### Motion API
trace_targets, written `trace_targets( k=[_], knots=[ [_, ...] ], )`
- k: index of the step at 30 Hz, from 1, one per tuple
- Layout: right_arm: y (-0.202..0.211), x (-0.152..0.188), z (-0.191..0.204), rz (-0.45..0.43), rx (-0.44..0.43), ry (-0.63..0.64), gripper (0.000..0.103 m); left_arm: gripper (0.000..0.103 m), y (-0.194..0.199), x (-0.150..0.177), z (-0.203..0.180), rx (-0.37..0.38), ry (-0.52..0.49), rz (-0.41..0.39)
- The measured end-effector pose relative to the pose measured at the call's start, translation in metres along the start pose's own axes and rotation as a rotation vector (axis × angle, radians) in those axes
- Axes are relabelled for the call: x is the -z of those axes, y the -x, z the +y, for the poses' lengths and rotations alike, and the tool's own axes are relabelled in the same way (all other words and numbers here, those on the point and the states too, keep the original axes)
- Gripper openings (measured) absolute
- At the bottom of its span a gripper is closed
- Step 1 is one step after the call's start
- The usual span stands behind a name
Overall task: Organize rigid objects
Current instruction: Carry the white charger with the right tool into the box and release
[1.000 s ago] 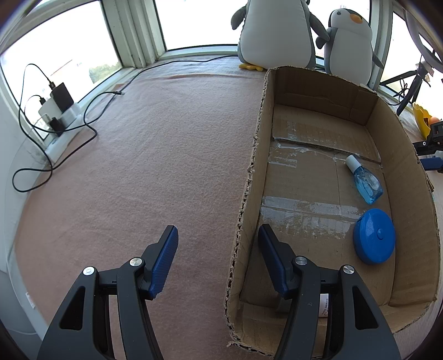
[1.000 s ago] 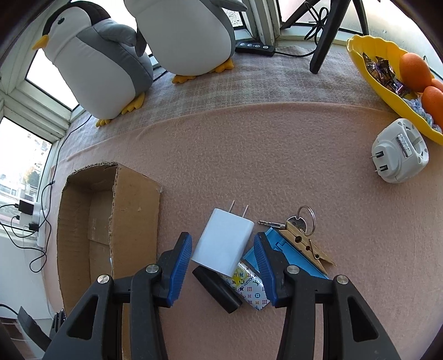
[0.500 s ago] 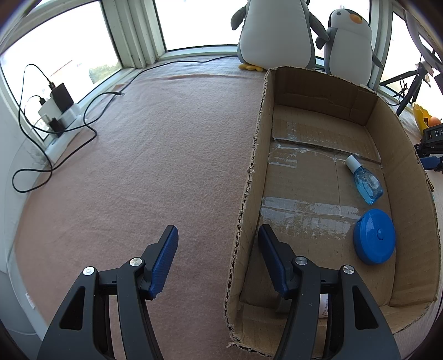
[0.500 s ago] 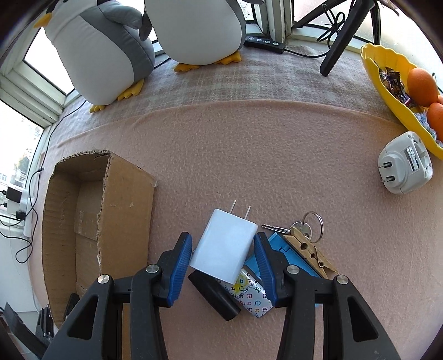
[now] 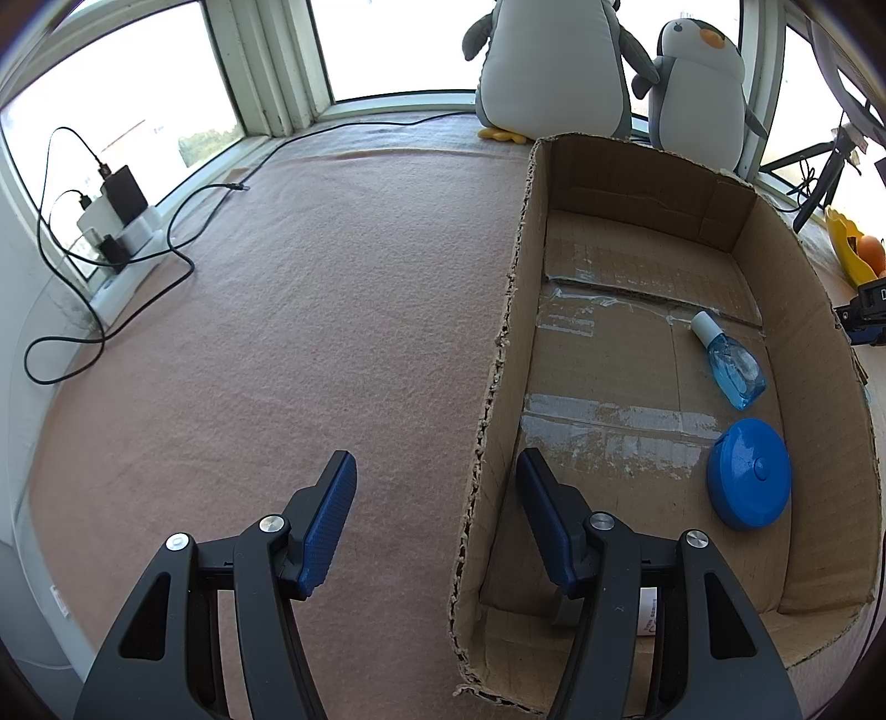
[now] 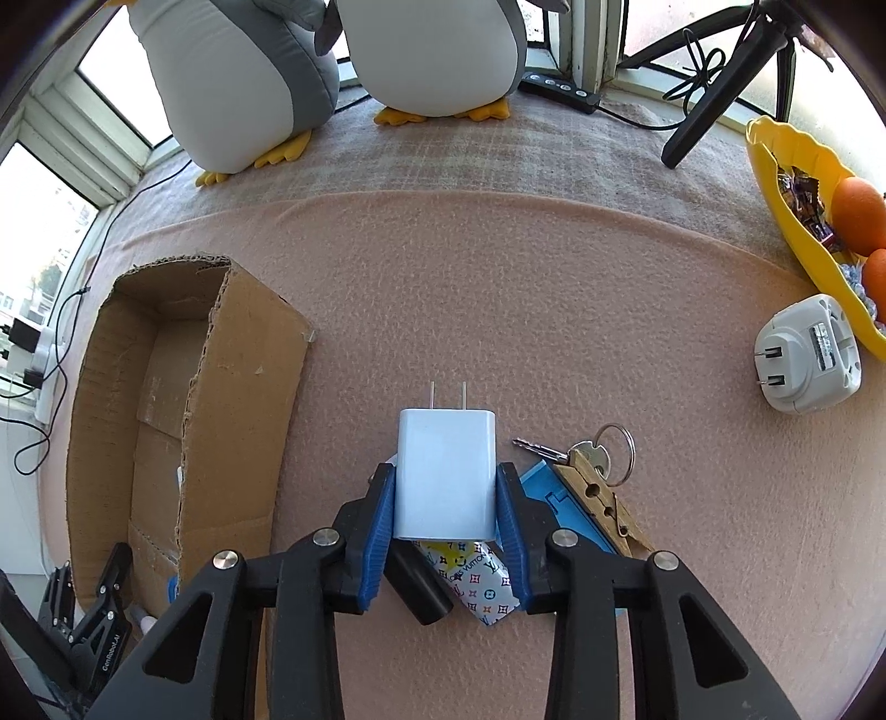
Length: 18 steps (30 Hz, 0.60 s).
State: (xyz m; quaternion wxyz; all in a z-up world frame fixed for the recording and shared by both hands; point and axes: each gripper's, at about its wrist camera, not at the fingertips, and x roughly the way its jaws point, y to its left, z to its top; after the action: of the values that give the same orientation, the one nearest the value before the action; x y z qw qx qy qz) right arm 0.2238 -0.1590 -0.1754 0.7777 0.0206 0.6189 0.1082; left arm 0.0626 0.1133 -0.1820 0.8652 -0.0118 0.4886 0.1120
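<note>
My right gripper [image 6: 446, 476] points down at a small pile on the pink cloth, and its jaws are closing on a white wall charger [image 6: 446, 465]. The blue pads touch both of the charger's sides, and its prongs point away from me. Under it lie a black object [image 6: 415, 587], a patterned pack [image 6: 479, 581], a blue flat piece [image 6: 540, 487], a wooden clothespin [image 6: 603, 509] and a key on a ring [image 6: 587, 454]. My left gripper [image 5: 434, 471] stands open astride the left wall of the cardboard box [image 5: 637, 183]. In the box lie a blue bottle [image 5: 733, 368] and a round blue case [image 5: 750, 479].
A white travel adapter [image 6: 805, 360] lies at the right beside a yellow bowl [image 6: 775, 183] of oranges and sweets. Two plush penguins [image 6: 432, 50] and a tripod leg [image 6: 714, 105] stand by the window. Cables and a power strip [image 5: 111, 221] run along the left sill.
The right gripper's jaws have narrowed until the pads meet the charger, which has turned square between them. The view has rolled slightly. The left gripper and the box contents have not moved.
</note>
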Motion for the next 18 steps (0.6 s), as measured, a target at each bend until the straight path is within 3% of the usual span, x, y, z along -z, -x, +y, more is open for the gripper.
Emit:
trace_targets(
  k=[18],
  knots=[
    [0.036,0.023,0.014,-0.133,-0.008,0.041,0.032,0.060,0.000,0.000,0.000,0.000,-0.001,0.000]
  ],
)
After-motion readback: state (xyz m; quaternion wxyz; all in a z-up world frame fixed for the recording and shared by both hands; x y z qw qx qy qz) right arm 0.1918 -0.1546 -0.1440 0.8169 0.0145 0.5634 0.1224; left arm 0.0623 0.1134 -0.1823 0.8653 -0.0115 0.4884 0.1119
